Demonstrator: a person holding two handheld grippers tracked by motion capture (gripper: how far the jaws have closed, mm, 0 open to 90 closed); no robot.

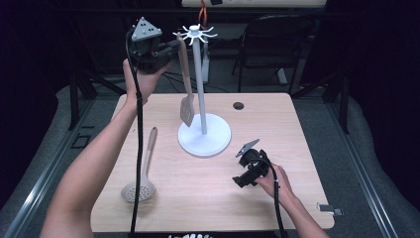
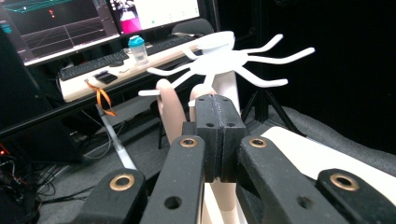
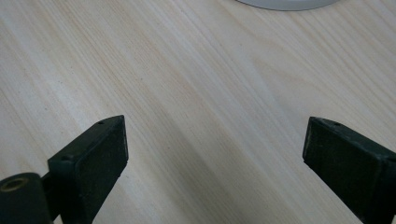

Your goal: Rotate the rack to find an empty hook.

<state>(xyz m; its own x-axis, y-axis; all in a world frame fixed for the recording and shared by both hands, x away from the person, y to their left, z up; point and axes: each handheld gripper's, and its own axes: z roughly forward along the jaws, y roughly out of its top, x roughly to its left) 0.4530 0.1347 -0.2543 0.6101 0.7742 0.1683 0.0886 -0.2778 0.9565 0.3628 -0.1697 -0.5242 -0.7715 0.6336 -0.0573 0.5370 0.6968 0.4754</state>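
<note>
A beige slotted spatula [image 1: 187,110] hangs blade down beside the pole of a white utensil rack [image 1: 199,84]. My left gripper [image 1: 173,45] is shut on the top of its handle, level with the rack's hook crown [image 1: 195,33]. In the left gripper view the pads are pressed together. The handle's rounded end [image 2: 170,112] pokes out beyond them, just under the white hooks [image 2: 224,58]. My right gripper [image 1: 240,173] rests low on the table at the front right, open. Bare wood lies between its fingers [image 3: 215,154]. A beige skimmer spoon [image 1: 141,173] lies on the table's left.
The rack's round base [image 1: 204,136] stands mid-table, its edge also at the top of the right gripper view [image 3: 285,3]. A cable hole [image 1: 238,105] is behind it. A chair [image 1: 272,39] stands beyond the table. A desk with a keyboard [image 2: 93,60] and bottle [image 2: 137,49] lies farther back.
</note>
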